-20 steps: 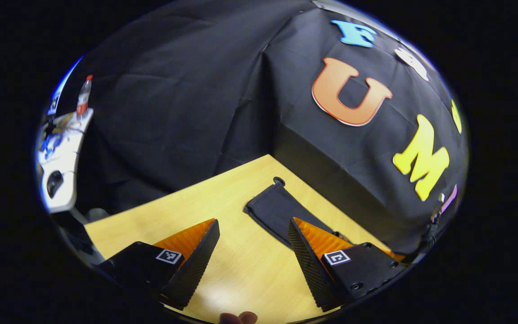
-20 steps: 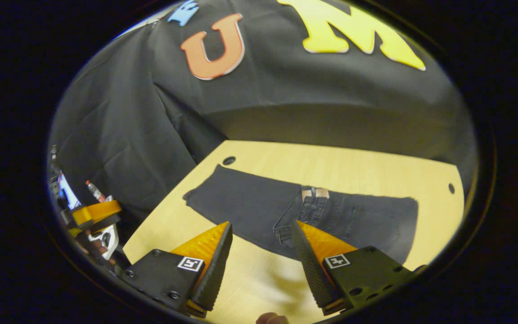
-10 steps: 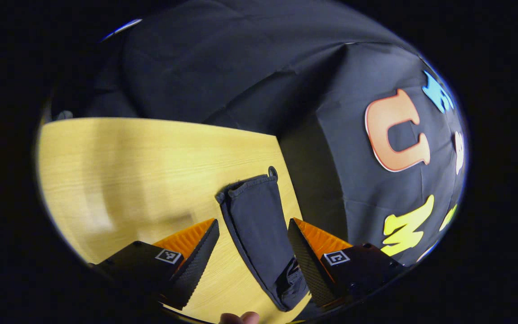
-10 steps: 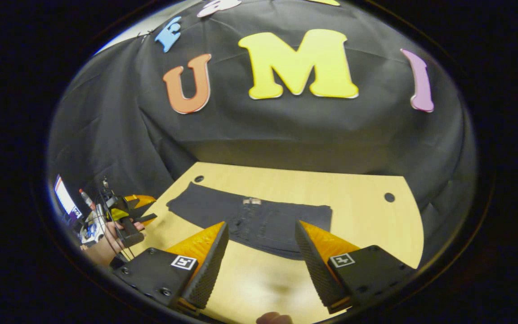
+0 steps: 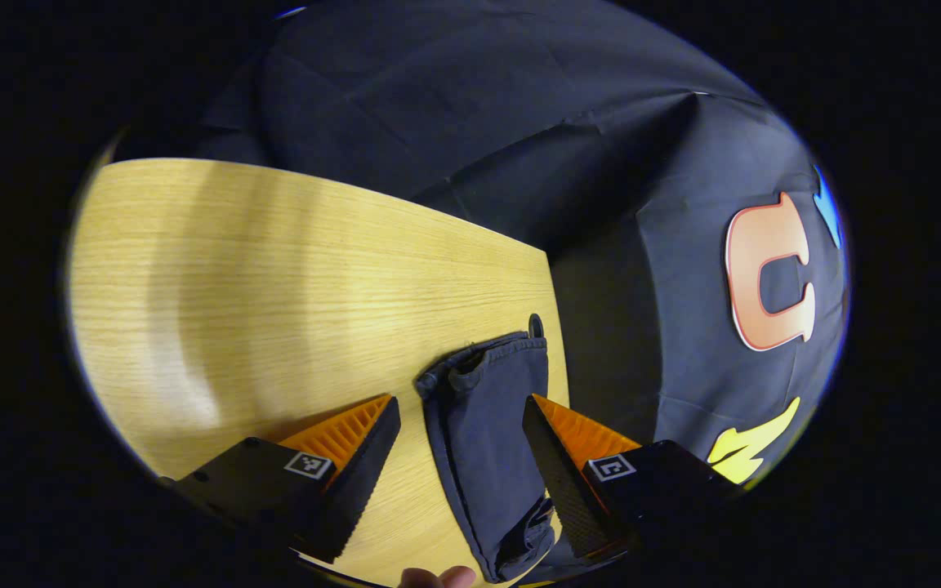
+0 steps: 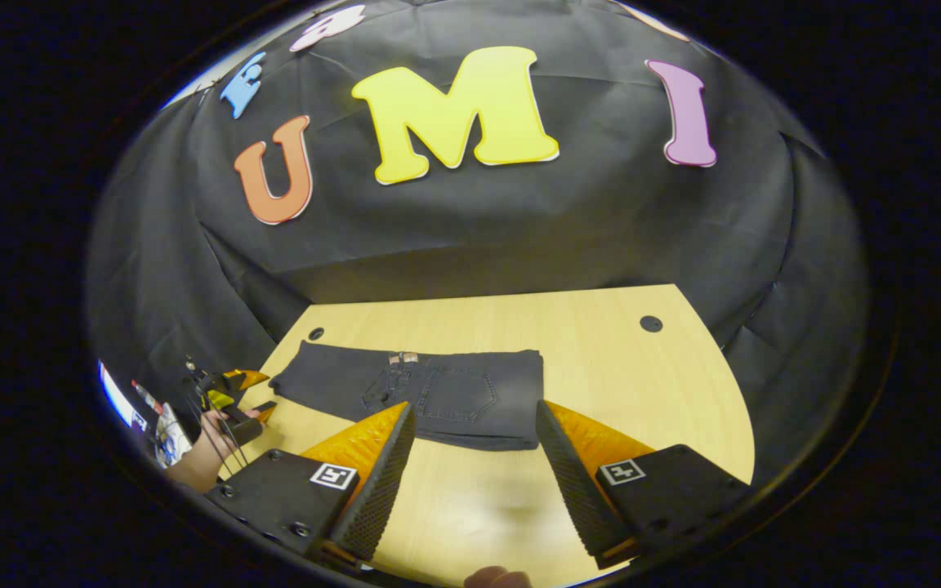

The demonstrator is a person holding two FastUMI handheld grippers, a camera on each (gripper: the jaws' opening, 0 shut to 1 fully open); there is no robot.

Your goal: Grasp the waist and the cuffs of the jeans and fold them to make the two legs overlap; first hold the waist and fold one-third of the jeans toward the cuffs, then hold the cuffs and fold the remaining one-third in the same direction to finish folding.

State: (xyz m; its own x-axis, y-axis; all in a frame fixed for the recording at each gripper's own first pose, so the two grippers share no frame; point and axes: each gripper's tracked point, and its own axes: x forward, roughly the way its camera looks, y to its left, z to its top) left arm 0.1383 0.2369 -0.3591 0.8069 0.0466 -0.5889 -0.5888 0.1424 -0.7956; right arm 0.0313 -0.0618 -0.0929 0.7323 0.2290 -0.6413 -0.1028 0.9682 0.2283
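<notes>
Dark grey jeans (image 6: 430,396) lie along the far side of the wooden table (image 6: 601,384). The waist third is folded over the legs, back pocket up, and the cuffs point left. In the left gripper view the cuff end (image 5: 483,376) lies flat, slightly rumpled, near the table's far corner. My left gripper (image 5: 461,408) is open, with one finger on each side of that leg end. My right gripper (image 6: 474,408) is open and holds nothing, a short way back from the folded waist part. My left gripper (image 6: 246,396), held by a hand (image 6: 201,457), is beside the cuffs.
The black cloth wall stands close behind the table and wraps round its left end. Round cable holes (image 6: 650,323) sit near the far corners, one (image 5: 536,325) just beyond the cuffs. Bare wood (image 5: 274,286) stretches left of the leg. Equipment sits off the table's left edge.
The left gripper has moved from beside the cuff end until its fingers stand on either side of the leg. The right gripper has drawn back and up from the folded waist.
</notes>
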